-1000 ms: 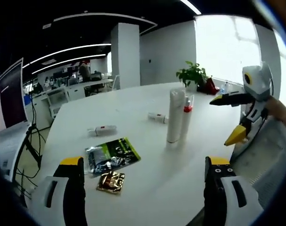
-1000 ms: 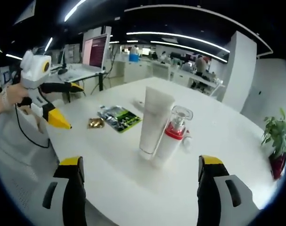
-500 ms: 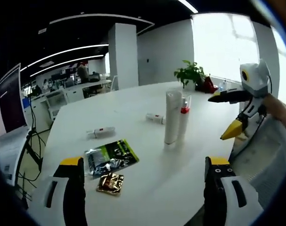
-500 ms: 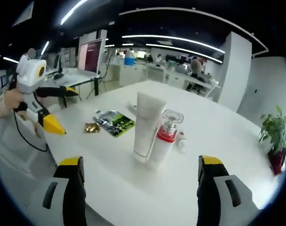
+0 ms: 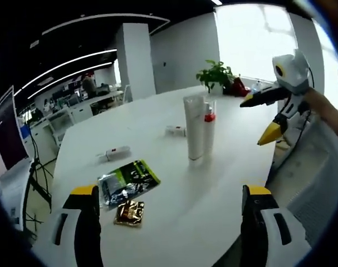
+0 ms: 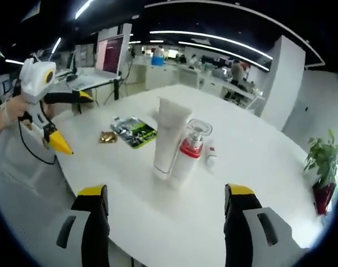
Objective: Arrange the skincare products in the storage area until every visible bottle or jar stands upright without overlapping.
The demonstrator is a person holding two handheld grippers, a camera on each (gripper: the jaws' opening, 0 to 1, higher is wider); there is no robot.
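1. A white tube [image 5: 194, 127] stands upright near the middle of a round white table [image 5: 213, 189], cap end down, in an open-plan office.
2. A clear-capped pump bottle with a red collar [image 6: 186, 150] stands upright just beside the tube, touching or nearly touching it; from the right gripper view it is on the tube's far-right side.
3. A small white tube [image 5: 176, 130] lies flat on the table just behind the upright tube in the left gripper view.
4. A second small white tube [image 5: 114, 152] lies flat well apart from the upright tube, toward the table's far edge.
5. A green-and-black sachet [image 5: 127, 180] lies flat well apart from the upright tube, with a small gold packet [image 5: 128, 212] just beside it.
6. The left gripper [image 5: 171, 197] hangs above the table's near edge, fingers wide apart and holding nothing.
7. The right gripper [image 6: 166, 194] is likewise spread wide and empty, facing the upright tube.
8. A potted plant [image 5: 214, 77] stands at the table's far side.
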